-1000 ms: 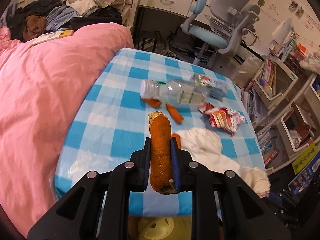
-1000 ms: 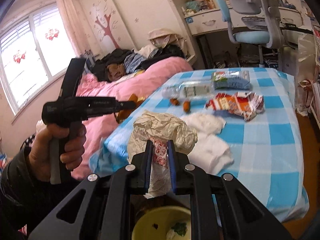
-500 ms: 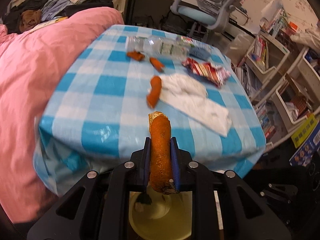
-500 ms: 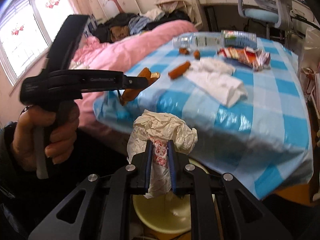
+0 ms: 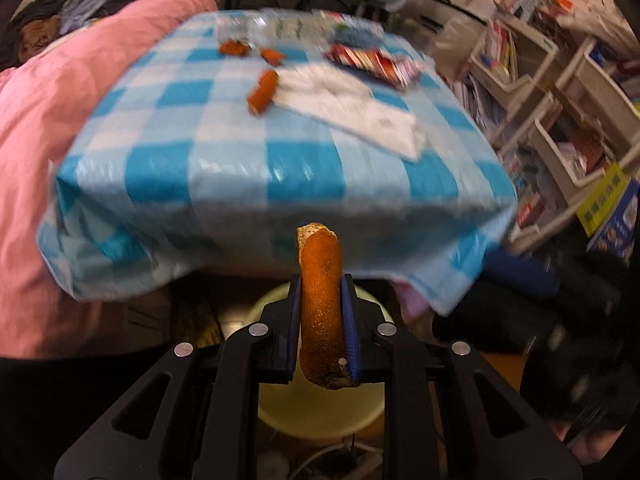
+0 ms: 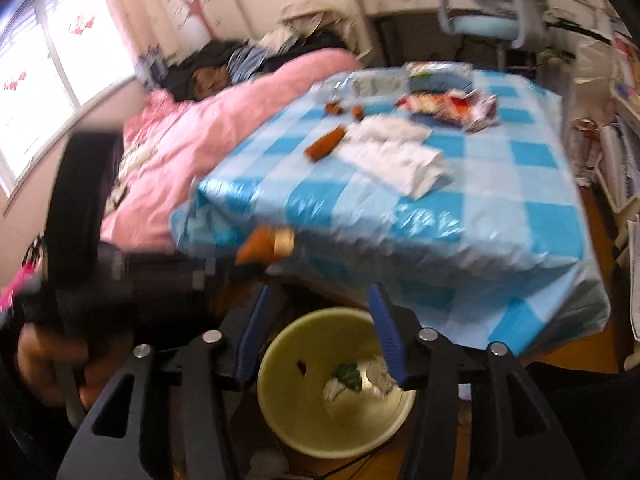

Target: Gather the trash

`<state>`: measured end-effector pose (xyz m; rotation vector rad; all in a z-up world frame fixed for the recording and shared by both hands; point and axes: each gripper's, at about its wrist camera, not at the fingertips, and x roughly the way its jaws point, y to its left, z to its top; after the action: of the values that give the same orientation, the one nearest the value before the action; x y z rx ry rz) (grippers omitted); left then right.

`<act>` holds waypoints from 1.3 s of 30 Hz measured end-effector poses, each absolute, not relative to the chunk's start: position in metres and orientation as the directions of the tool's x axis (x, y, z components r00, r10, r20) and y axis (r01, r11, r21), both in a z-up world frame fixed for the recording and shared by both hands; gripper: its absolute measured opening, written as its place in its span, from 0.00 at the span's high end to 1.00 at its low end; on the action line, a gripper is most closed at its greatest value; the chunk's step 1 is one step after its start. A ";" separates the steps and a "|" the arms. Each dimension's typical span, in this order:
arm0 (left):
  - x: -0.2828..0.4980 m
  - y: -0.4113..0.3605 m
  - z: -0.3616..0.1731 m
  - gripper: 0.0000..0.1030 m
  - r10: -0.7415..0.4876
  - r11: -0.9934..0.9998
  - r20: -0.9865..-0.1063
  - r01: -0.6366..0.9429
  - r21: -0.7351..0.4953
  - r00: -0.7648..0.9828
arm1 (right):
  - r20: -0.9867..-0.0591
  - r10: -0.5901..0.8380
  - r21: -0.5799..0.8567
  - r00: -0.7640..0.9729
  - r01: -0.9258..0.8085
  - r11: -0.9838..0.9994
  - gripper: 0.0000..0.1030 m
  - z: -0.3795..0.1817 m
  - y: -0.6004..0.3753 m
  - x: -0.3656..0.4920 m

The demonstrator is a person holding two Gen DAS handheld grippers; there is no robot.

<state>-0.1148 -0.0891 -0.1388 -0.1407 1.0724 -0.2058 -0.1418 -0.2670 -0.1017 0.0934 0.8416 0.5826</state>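
Note:
My left gripper (image 5: 320,292) is shut on an orange peel (image 5: 321,304), held over the yellow bin (image 5: 320,416) below the table's near edge. From the right wrist view the same left gripper (image 6: 256,252) and its peel (image 6: 262,244) hang at the tablecloth's front edge, gripped by a hand (image 6: 48,364). My right gripper (image 6: 316,320) is opening above the yellow bin (image 6: 288,412) with nothing between its fingers. White crumpled paper (image 6: 376,374) lies inside the bin. More peels (image 6: 325,145), tissues (image 6: 394,152), a snack wrapper (image 6: 448,106) and a plastic bottle (image 5: 280,28) remain on the table.
The blue checked tablecloth (image 6: 500,208) hangs over the table's near edge above the bin. A pink bed (image 5: 48,100) lies to the left. Shelves with books (image 5: 560,92) stand on the right, and a blue desk chair (image 6: 484,24) stands behind the table.
My right gripper let go of the crumpled white paper, which now lies in the bin. Both grippers dropped below the table edge toward the bin; the left still holds the peel.

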 end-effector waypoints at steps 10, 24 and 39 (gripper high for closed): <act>-0.128 -0.086 -0.133 0.50 -0.189 0.981 -0.844 0.059 -0.184 0.502 | -0.611 0.507 0.342 0.609 -0.374 0.862 0.43 -0.090 -0.292 -0.139; -0.130 -0.064 -0.102 0.39 0.005 0.993 -0.745 -0.093 -0.077 0.667 | -0.610 0.465 0.221 0.642 -0.426 0.878 0.35 -0.086 -0.272 -0.148; -0.133 -0.065 -0.098 0.29 0.053 0.992 -0.716 -0.116 -0.039 0.696 | -0.616 0.438 0.174 0.655 -0.429 0.886 0.26 -0.087 -0.264 -0.149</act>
<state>-0.1331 -0.0651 -0.0983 -0.0833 0.7950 0.0943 -0.1487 -0.2644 -0.0868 0.0132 0.7018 0.4918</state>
